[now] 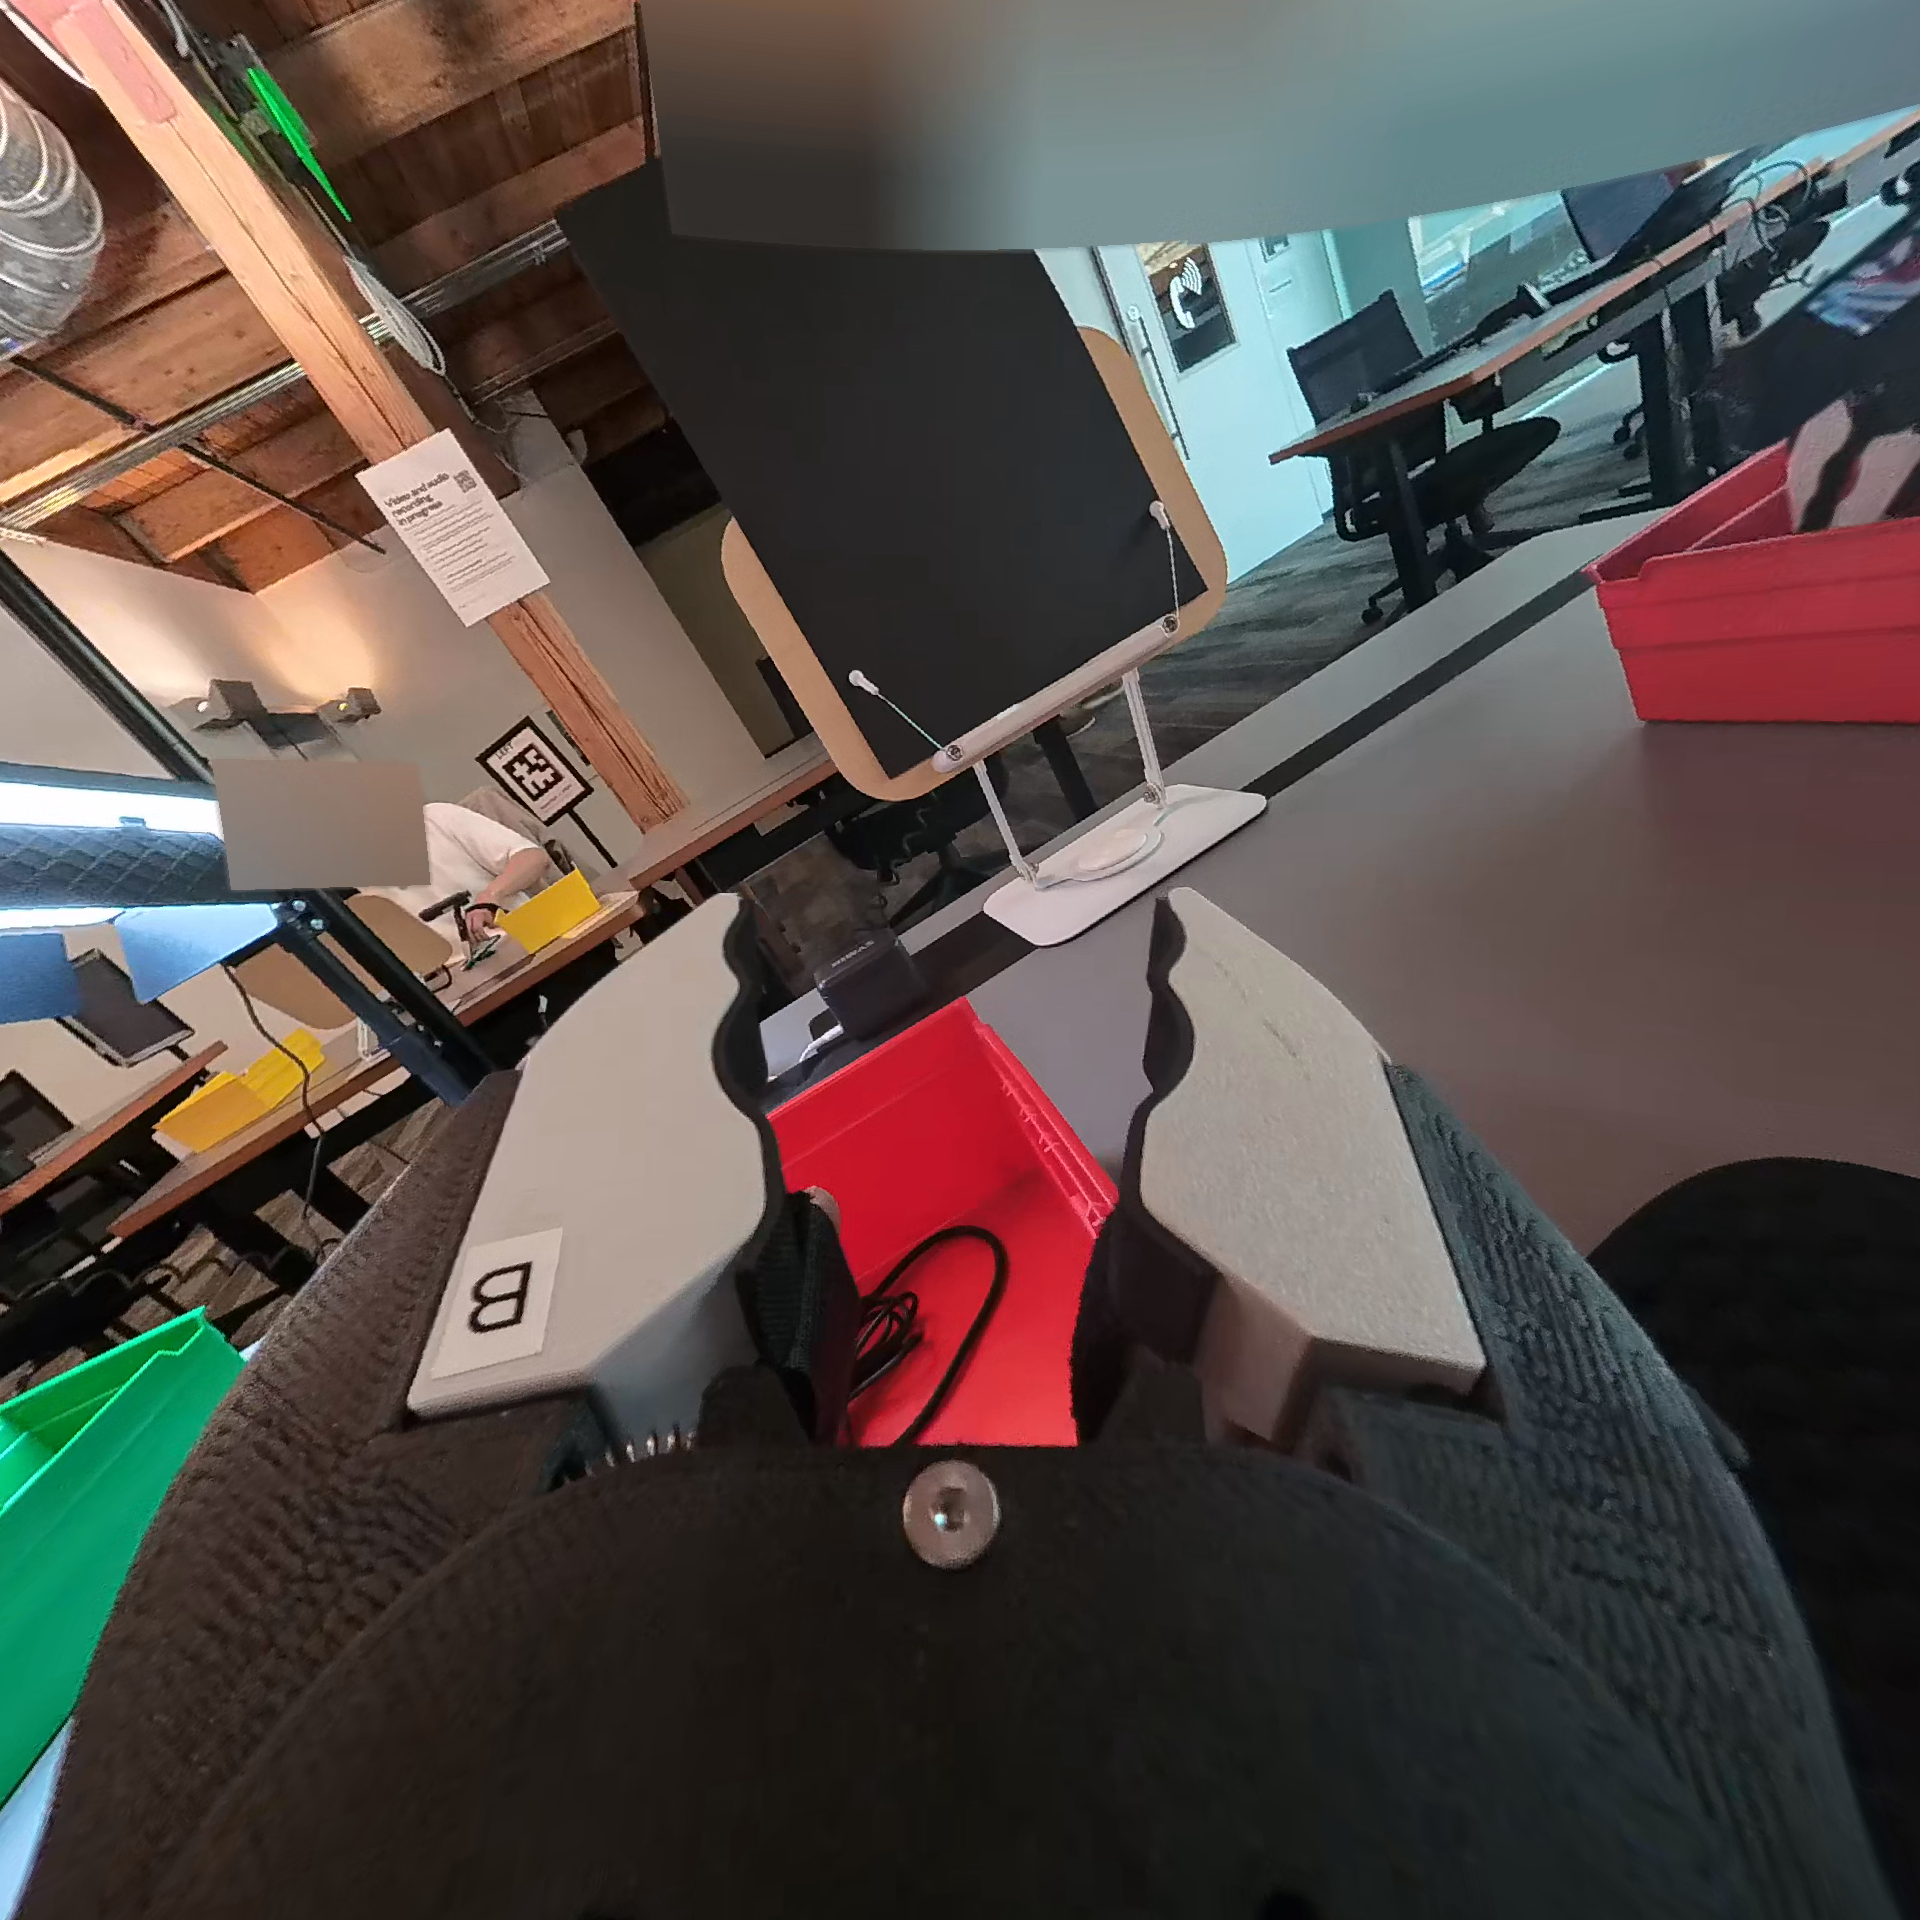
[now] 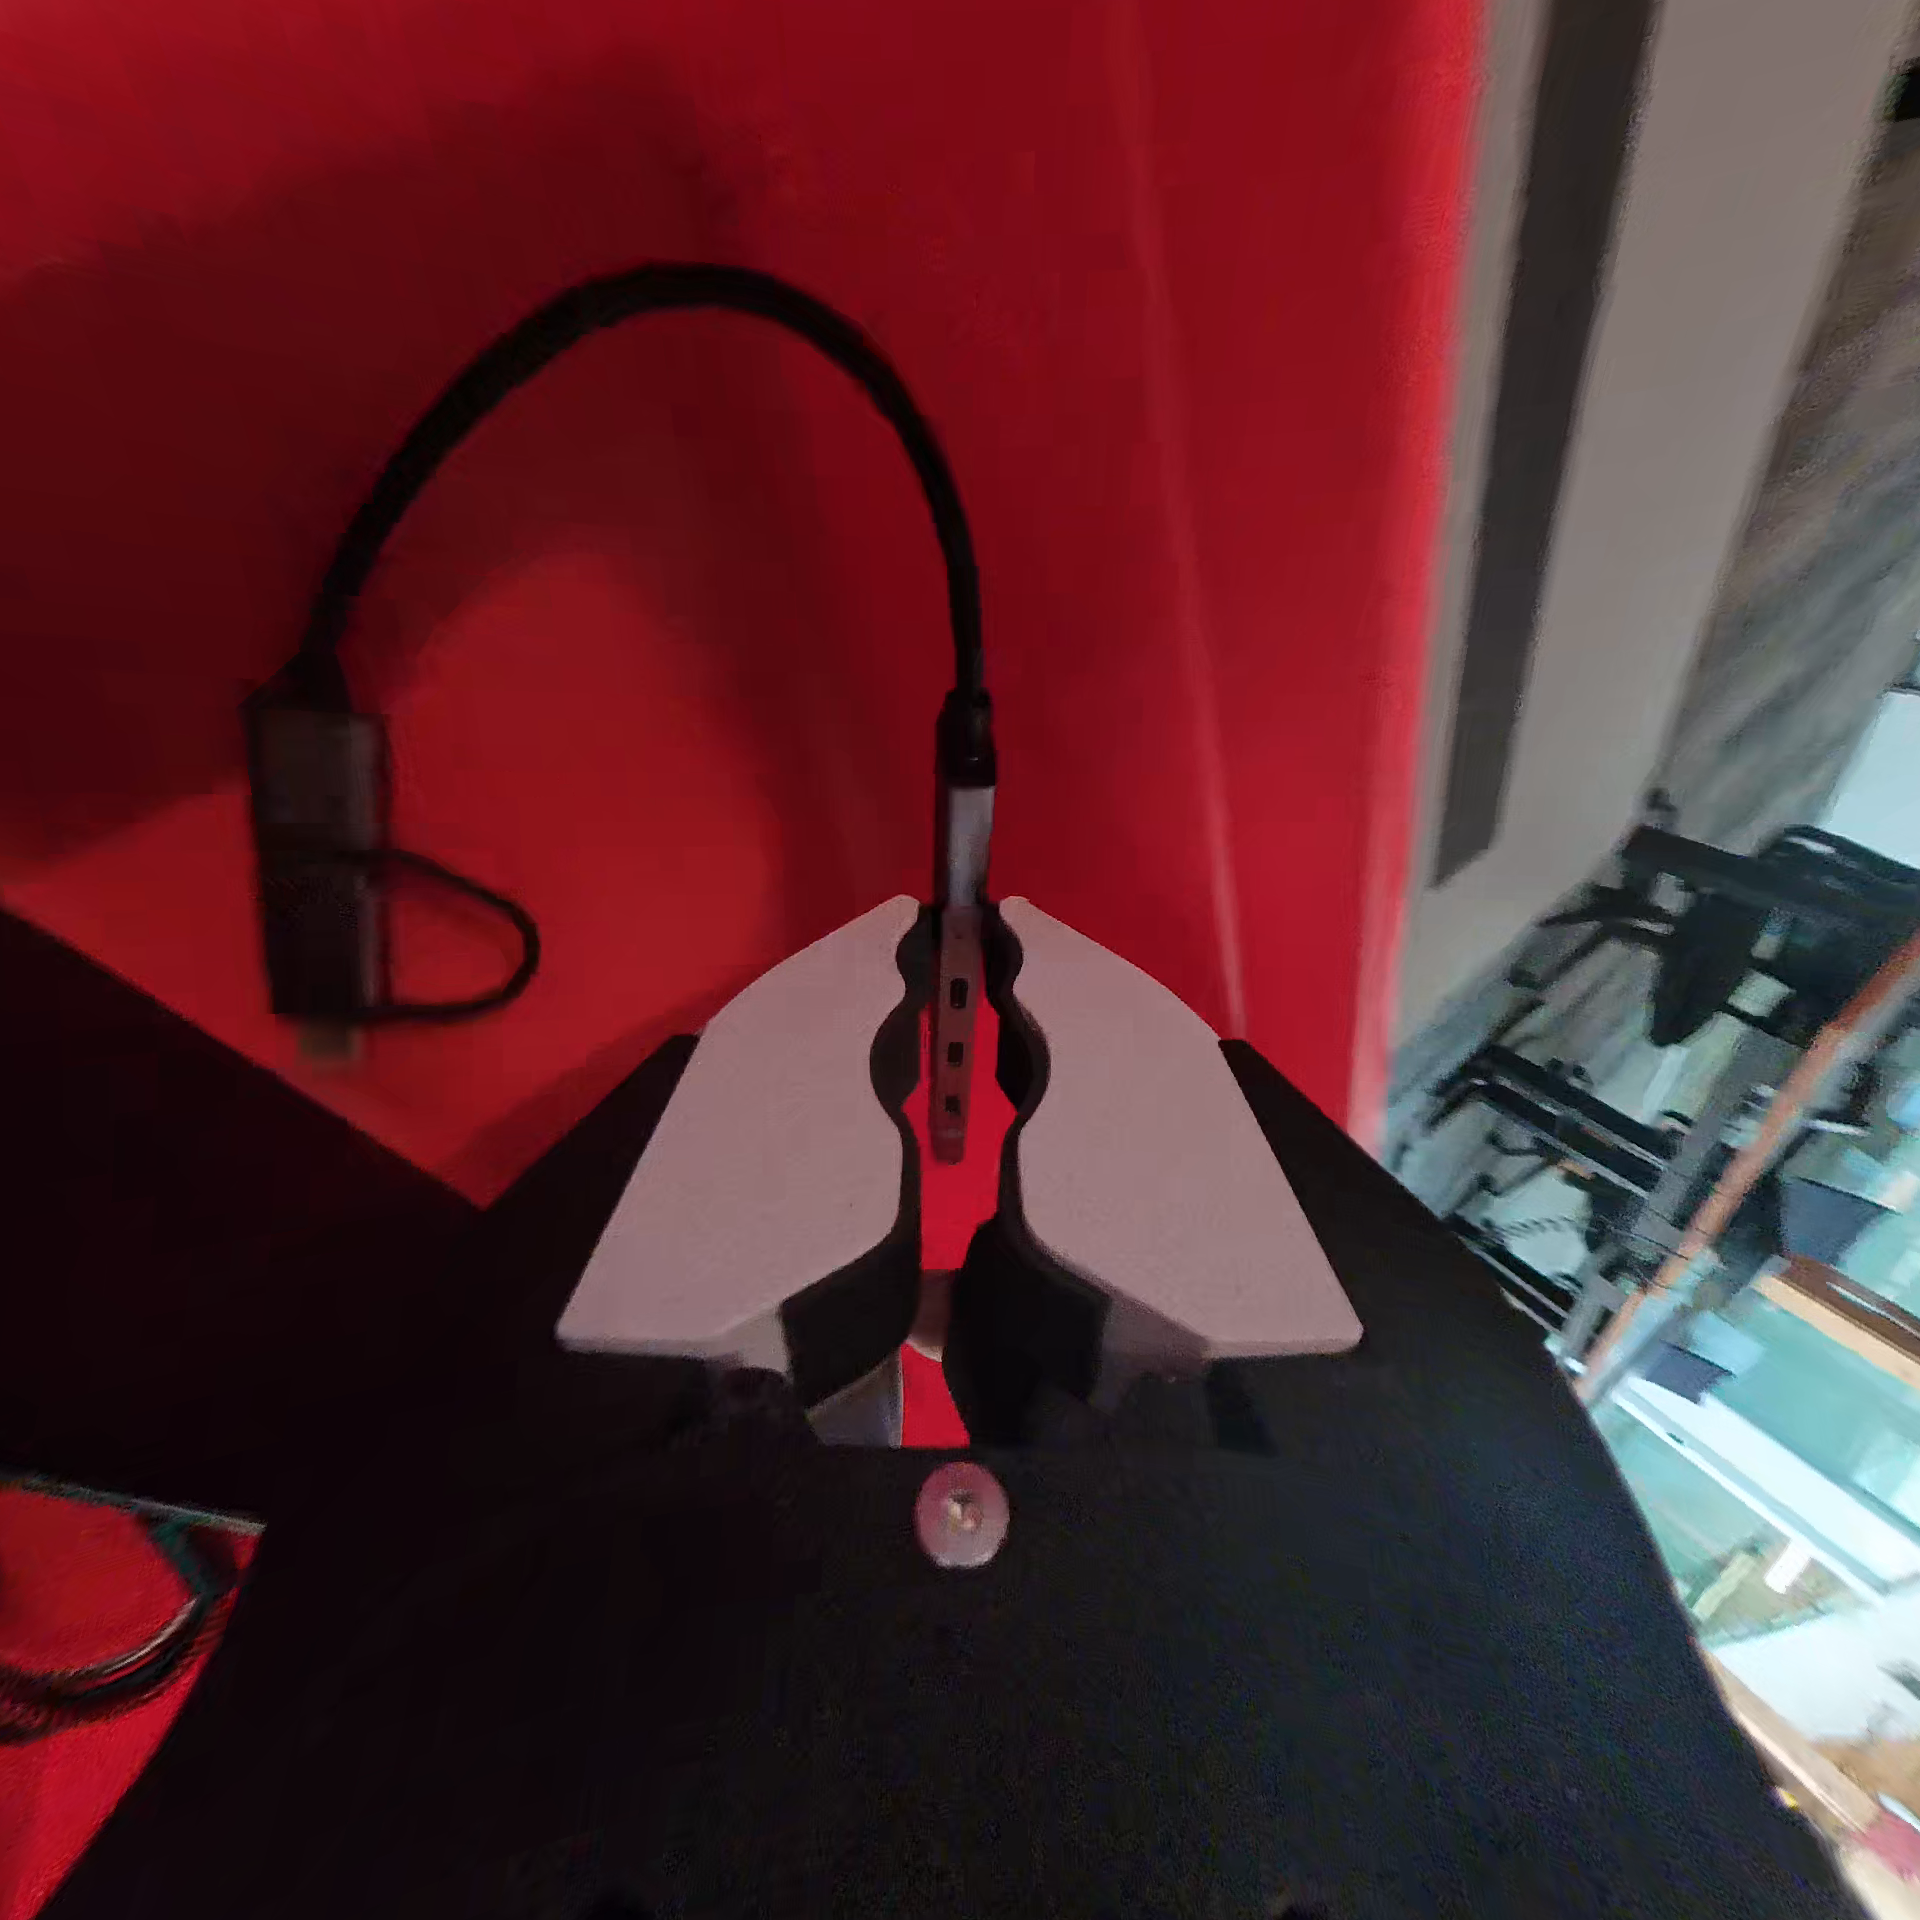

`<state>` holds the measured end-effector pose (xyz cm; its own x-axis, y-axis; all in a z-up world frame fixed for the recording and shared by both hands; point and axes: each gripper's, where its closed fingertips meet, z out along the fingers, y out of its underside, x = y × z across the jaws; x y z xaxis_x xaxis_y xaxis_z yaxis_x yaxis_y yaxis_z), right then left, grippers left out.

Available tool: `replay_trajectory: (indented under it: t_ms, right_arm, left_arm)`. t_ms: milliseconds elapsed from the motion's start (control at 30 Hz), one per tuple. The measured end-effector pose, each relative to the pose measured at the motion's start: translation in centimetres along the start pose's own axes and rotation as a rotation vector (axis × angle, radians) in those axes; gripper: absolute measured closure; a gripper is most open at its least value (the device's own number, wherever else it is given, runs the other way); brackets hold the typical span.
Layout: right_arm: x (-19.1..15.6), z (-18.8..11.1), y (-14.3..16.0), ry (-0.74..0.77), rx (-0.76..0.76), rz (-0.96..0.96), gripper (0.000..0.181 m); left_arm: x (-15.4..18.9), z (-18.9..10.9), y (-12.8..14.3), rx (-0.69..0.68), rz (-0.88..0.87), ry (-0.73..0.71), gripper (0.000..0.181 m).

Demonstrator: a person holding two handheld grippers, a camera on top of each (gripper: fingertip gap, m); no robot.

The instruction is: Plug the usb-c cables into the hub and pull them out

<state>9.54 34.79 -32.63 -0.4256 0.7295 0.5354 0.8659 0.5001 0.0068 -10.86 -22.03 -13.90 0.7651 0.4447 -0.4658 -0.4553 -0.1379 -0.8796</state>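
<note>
The right gripper (image 2: pixel 958 1023) clenches the slim grey metal hub (image 2: pixel 954 1039) between its fingers, braided black lead (image 2: pixel 665 312) arcing ahead over the red plastic bin (image 2: pixel 1195 416). The left gripper (image 1: pixel 951 1049) hangs released above coiled black usb-c cables (image 1: pixel 925 1309). Likely fetching parts; next, grasp a cable plug.

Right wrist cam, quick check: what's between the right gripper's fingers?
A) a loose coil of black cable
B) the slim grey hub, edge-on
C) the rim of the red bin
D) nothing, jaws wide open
B: the right gripper is shut on the hub, whose narrow edge with a row of small ports faces the camera, while its braided black cable arcs over to a dangling connector above the red bin.
</note>
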Motion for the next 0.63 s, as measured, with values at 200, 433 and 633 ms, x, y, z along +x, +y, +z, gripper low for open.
replay_trajectory:
  t_ms: [200, 433, 633]
  right_arm:
    - [0.5, -0.4, -0.7, 0.021, 0.108, 0.153, 0.155]
    - [1.6, -14.1, -8.3, 0.064, 0.776, 0.482, 0.107]
    - [-4.3, -28.7, -13.4, -0.093, 1.353, 0.474, 0.102]
  left_arm:
    - [0.4, 0.2, 0.7, -0.053, 0.019, 0.027, 0.111]
    - [-0.4, 0.4, 2.5, -0.162, 0.024, 0.042, 0.111]
    - [-1.8, 0.5, 5.8, -0.354, 0.114, 0.189, 0.117]
